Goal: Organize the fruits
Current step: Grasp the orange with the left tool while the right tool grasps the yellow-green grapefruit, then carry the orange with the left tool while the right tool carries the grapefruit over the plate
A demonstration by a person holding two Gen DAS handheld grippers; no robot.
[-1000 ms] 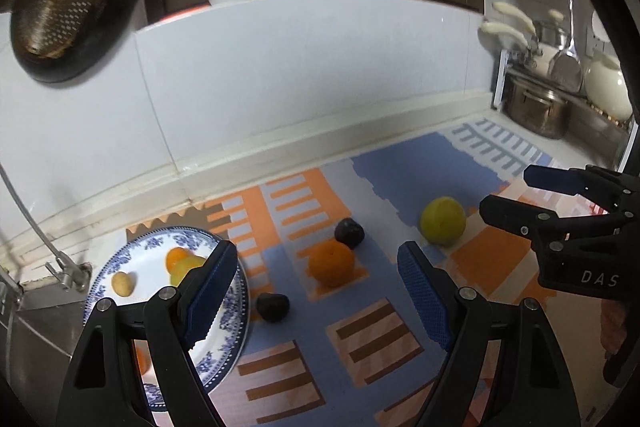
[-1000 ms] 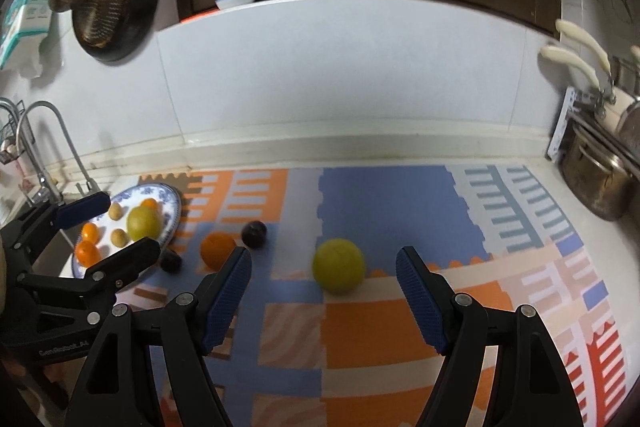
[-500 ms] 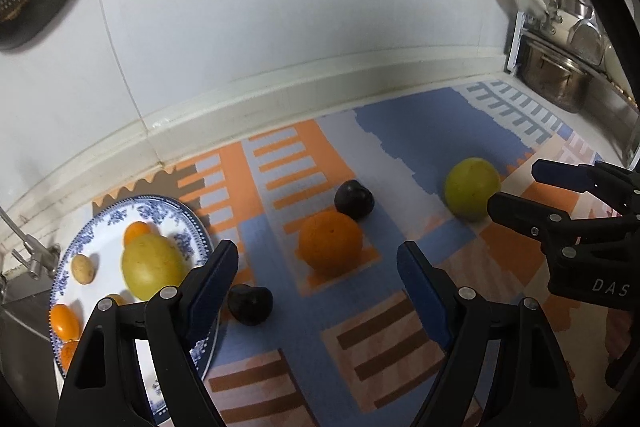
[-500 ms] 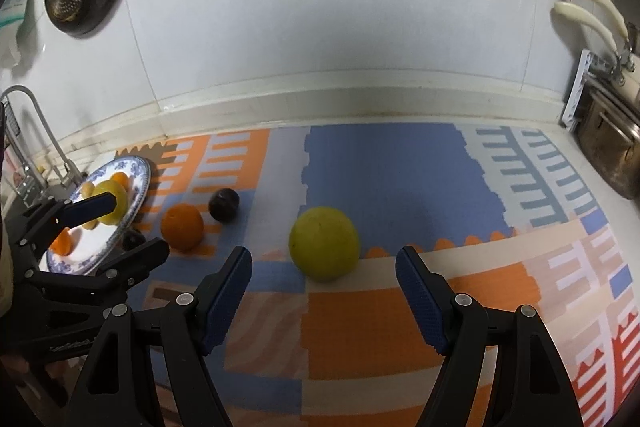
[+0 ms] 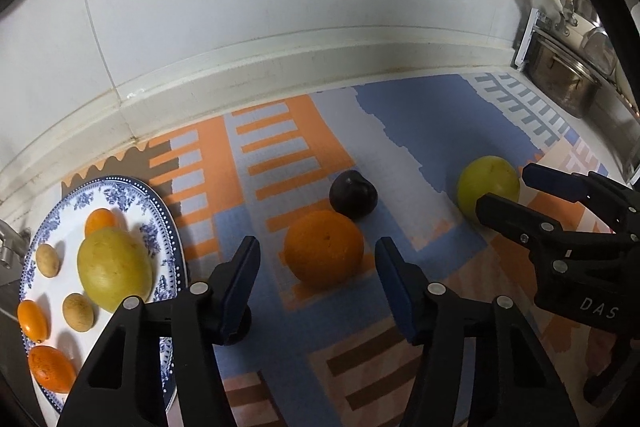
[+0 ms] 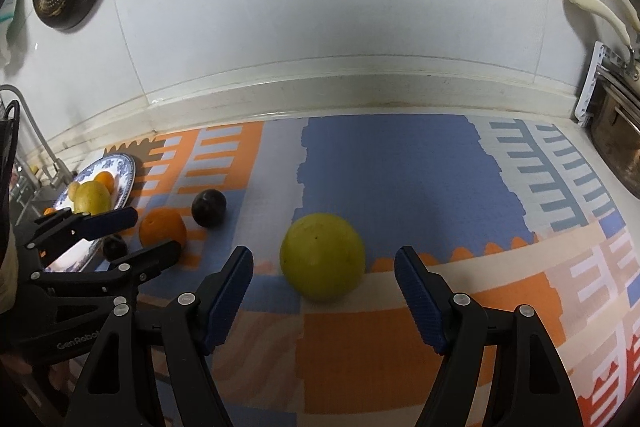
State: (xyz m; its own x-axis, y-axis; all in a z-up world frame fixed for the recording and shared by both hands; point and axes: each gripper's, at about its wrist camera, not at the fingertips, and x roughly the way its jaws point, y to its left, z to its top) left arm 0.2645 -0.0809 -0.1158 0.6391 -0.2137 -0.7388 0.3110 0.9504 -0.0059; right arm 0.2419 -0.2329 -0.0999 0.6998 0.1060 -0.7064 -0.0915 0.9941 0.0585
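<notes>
While the left claw [image 5: 316,267] is closing, an orange [image 5: 324,247] is framed between its blue pads [image 5: 242,277], slightly ahead of them; no contact is seen, and nothing is held. A dark plum [image 5: 353,195] is found just beyond the orange, touching or nearly touching it. A second dark fruit [image 6: 114,247] is largely hidden behind the left finger, beside the plate [image 5: 160,227]. The blue-patterned plate is placed to the left of this claw and is loaded with a yellow-green fruit [image 5: 114,269], small orange fruits [image 5: 34,319] and small tan ones [image 5: 79,311].

The right claw [image 6: 324,287] is held open and empty; a yellow-green citrus [image 6: 322,255] is seen between and just ahead of its pads, apart from both. All loose fruit is laid on a patterned mat [image 6: 392,163] of orange, blue and grey. A steel pot [image 5: 568,83] is noted far to the right, against the white wall [image 6: 320,27].
</notes>
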